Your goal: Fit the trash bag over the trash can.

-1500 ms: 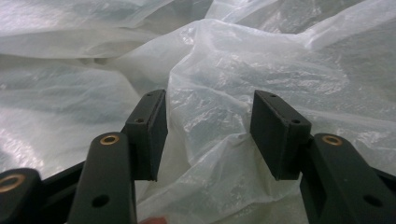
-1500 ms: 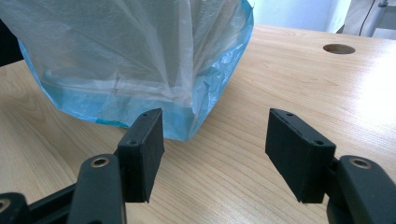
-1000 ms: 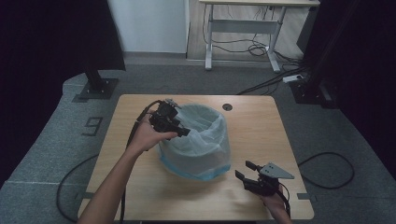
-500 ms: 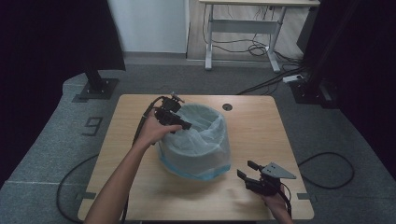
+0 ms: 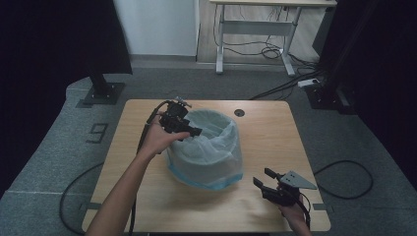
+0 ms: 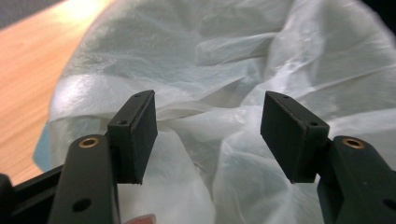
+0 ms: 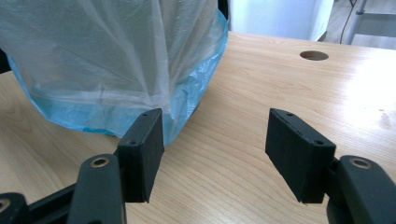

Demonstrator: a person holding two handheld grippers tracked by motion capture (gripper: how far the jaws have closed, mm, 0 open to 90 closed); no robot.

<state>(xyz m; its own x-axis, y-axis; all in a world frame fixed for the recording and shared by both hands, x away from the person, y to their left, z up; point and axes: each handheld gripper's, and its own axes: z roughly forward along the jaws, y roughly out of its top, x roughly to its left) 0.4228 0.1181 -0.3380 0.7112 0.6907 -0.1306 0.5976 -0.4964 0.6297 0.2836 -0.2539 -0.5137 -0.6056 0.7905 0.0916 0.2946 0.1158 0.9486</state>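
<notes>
From the high view I see the bin with the white bag point(image 5: 209, 150) at mid-table point(image 5: 275, 128), left tool point(image 5: 193, 132) at its near-left rim, right tool point(image 5: 263, 179) low on the table, well apart from it. My left gripper view adds detail: the jaws have just been opening, now spread, bag film point(image 6: 210, 70) between and behind them, unpinched. Right gripper view: jaws spread over bare wood, blue bag hem point(image 7: 187, 102) just beside one pad, a hole in the tabletop point(image 7: 314, 55) beyond.

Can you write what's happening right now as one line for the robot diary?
left gripper: jaws open at bag rim | bin bag: draped over bin | right gripper: jaws open, apart from bag | table
</notes>
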